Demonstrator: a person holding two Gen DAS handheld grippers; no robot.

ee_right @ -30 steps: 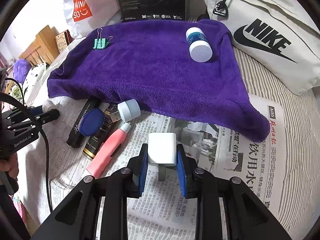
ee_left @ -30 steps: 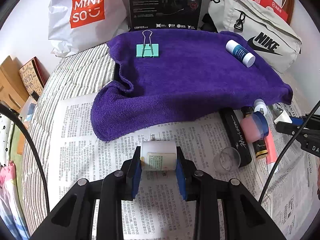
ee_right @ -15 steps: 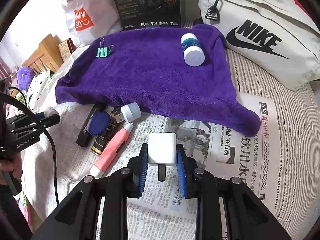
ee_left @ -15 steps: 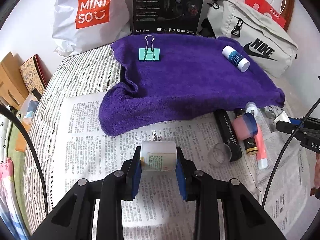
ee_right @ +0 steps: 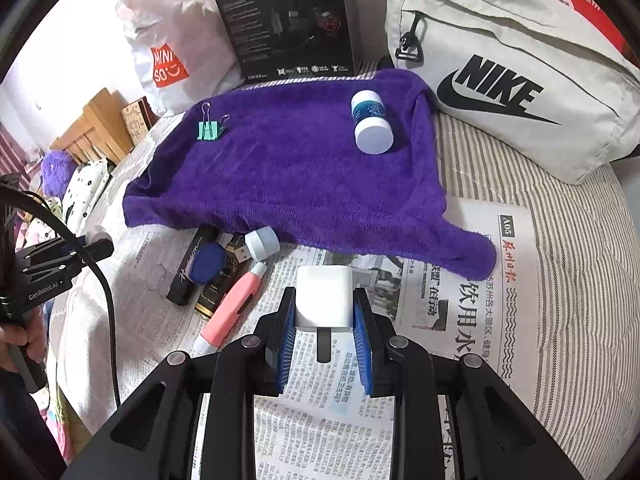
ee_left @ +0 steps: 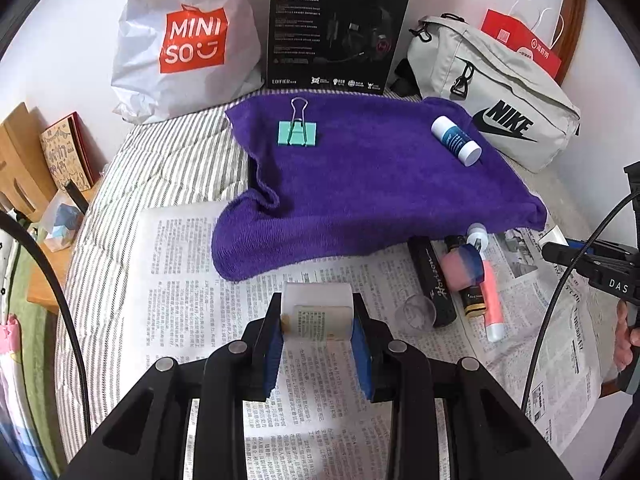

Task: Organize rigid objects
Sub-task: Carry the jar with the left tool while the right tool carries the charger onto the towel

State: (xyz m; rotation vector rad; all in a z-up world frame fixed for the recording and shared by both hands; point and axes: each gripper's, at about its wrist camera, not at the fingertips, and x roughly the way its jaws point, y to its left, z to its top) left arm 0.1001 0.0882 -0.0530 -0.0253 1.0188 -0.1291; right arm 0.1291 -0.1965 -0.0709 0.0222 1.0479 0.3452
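My left gripper (ee_left: 317,320) is shut on a small white bottle (ee_left: 316,310) with a printed label, held above the newspaper (ee_left: 180,280). My right gripper (ee_right: 324,316) is shut on a white plug adapter (ee_right: 323,298) with its prongs pointing toward me. A purple towel (ee_left: 380,184) lies ahead with a green binder clip (ee_left: 297,132) and a white and blue bottle (ee_left: 456,140) on it. The towel (ee_right: 288,176), the clip (ee_right: 209,128) and the bottle (ee_right: 370,124) also show in the right wrist view.
Loose items lie on the newspaper by the towel's edge: a black tube (ee_left: 432,280), a pink pen (ee_right: 232,308), a blue-lidded jar (ee_right: 208,262), a clear cap (ee_left: 416,312). A Nike bag (ee_right: 504,80), a black box (ee_left: 336,28) and a Miniso bag (ee_left: 184,40) stand behind.
Both grippers have pulled back and risen from the towel, each still holding its object. More of the bags and box at the back is in view.
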